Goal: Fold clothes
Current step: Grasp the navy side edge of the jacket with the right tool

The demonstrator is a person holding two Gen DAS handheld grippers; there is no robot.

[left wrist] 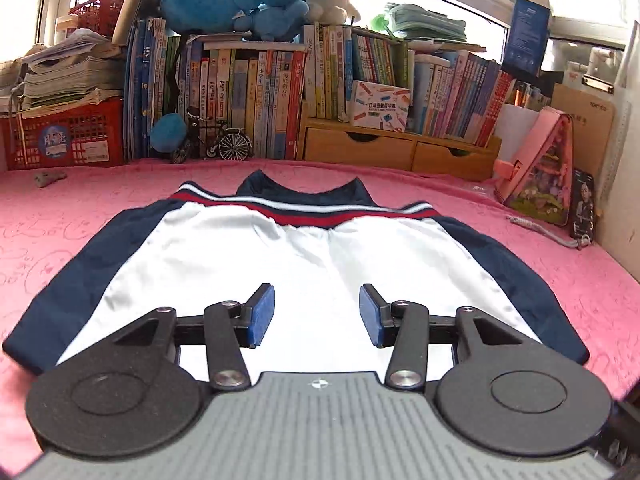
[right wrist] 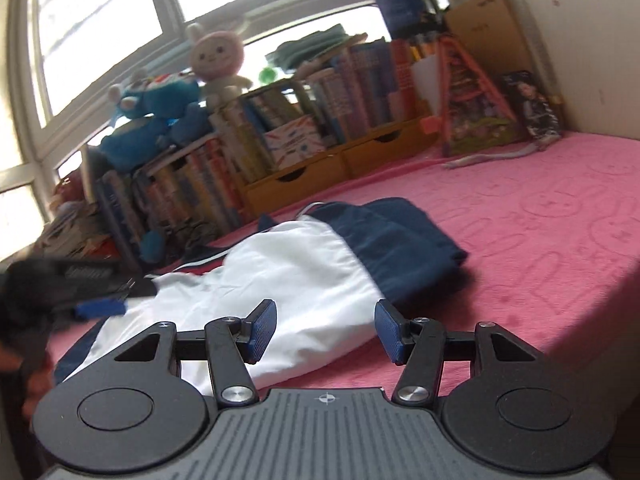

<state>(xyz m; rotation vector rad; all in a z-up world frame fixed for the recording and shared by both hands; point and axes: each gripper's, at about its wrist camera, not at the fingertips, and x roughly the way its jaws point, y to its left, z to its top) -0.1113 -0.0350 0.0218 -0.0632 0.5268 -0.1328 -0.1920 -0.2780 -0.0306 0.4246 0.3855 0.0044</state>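
A white jacket (left wrist: pixel 280 256) with navy sleeves and a red and white stripe below its navy collar lies flat on the pink bedspread (left wrist: pixel 60 232). My left gripper (left wrist: pixel 317 316) hovers open over its white lower half, blue pads apart, nothing held. In the right wrist view the same jacket (right wrist: pixel 280 280) looks rumpled, its navy sleeve (right wrist: pixel 400 240) bunched at the right. My right gripper (right wrist: pixel 325 330) is open above the jacket's near edge, nothing between its pads. The left gripper (right wrist: pixel 100 307) appears blurred at the far left, held by a hand.
Along the back stand rows of books (left wrist: pixel 248 100), a wooden drawer unit (left wrist: pixel 396 148), a red crate (left wrist: pixel 64 136), plush toys (left wrist: pixel 240 0) and a model bicycle (left wrist: pixel 216 142). A pink triangular box (left wrist: pixel 536 176) and a cord (left wrist: pixel 548 232) lie at the right. Bare bedspread (right wrist: pixel 560 220) spreads right of the jacket.
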